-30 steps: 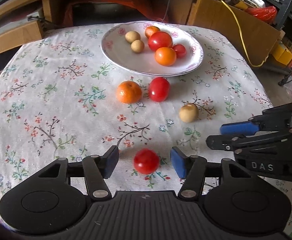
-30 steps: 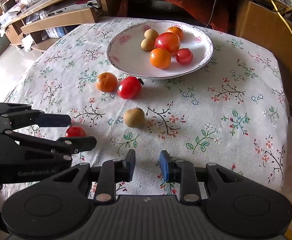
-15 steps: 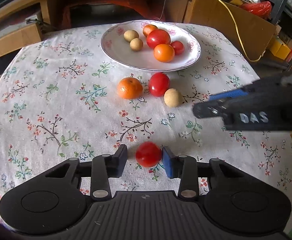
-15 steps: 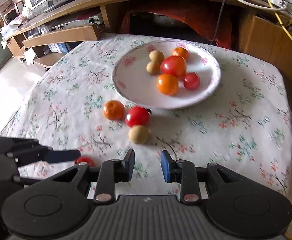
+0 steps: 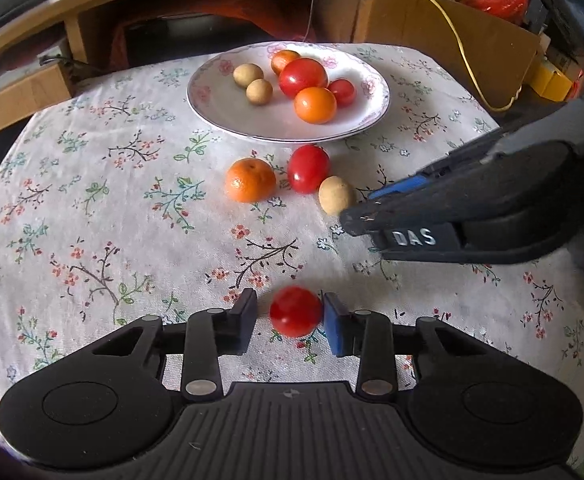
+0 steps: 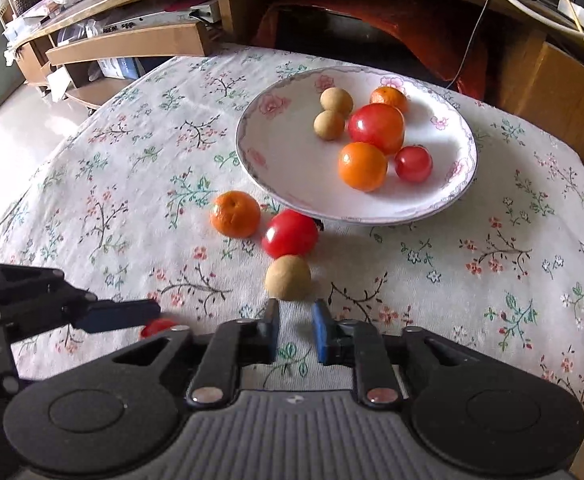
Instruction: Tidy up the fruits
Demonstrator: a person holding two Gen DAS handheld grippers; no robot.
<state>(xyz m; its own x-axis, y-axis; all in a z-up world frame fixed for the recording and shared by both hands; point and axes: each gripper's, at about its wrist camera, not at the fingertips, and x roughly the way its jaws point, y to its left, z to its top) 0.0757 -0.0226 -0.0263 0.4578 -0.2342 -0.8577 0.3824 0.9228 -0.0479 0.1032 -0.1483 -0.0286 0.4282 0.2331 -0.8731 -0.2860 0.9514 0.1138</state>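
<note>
Tomato point(image 5: 295, 311) sits low on the flowered cloth point(image 5: 132, 216), right between the left gripper's point(image 5: 290, 316) pads: the right pad touches it, the left pad shows a gap, so no grip yet. It looks small, smooth and soft, so squeeze gently across its middle. The right gripper point(image 6: 295, 328) hovers empty, jaws apart, just short of the tan fruit point(image 6: 288, 277). The plate point(image 6: 276, 168) lies well ahead with bare room on its left half; an orange point(image 5: 250, 180) and a bigger tomato point(image 5: 308, 168) crowd its near rim.
</note>
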